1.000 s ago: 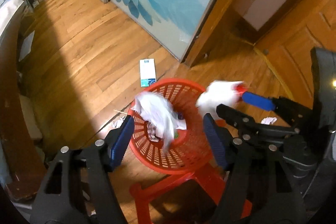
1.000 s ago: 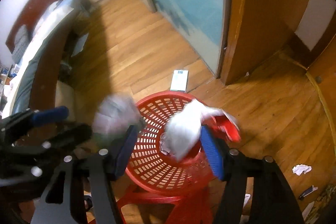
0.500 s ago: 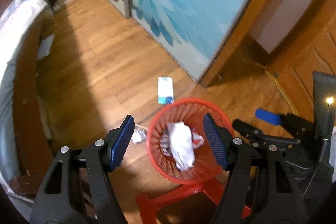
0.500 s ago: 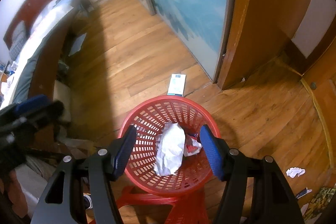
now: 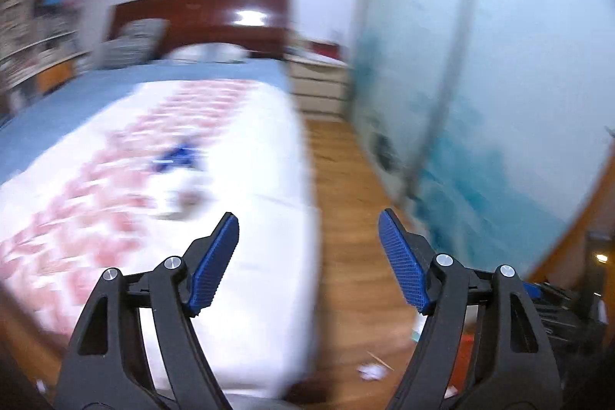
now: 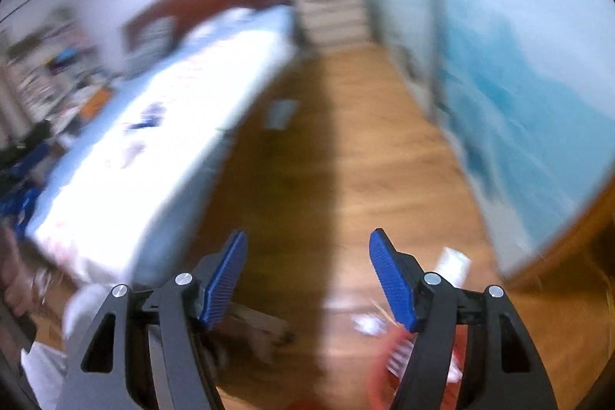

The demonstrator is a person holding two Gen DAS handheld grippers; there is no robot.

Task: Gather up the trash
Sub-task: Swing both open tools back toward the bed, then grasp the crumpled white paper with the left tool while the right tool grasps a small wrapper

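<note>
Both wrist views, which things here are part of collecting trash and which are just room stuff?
Part of the job:
red basket
crumpled paper on the floor
small carton on the floor
left gripper, open
right gripper, open

Just around:
bed
drawer chest
blue sliding doors

left gripper (image 5: 307, 256): black frame, blue ribbed fingers (image 5: 213, 266); right gripper (image 6: 307, 275) same. bed (image 5: 153, 156): white cover with pink-red block pattern, light blue sheet. headboard (image 5: 207, 14) dark red-brown. floor (image 6: 346, 160) orange-brown wood. sliding door (image 5: 499, 83) pale blue with teal print. basket (image 6: 388, 364) red.
</note>
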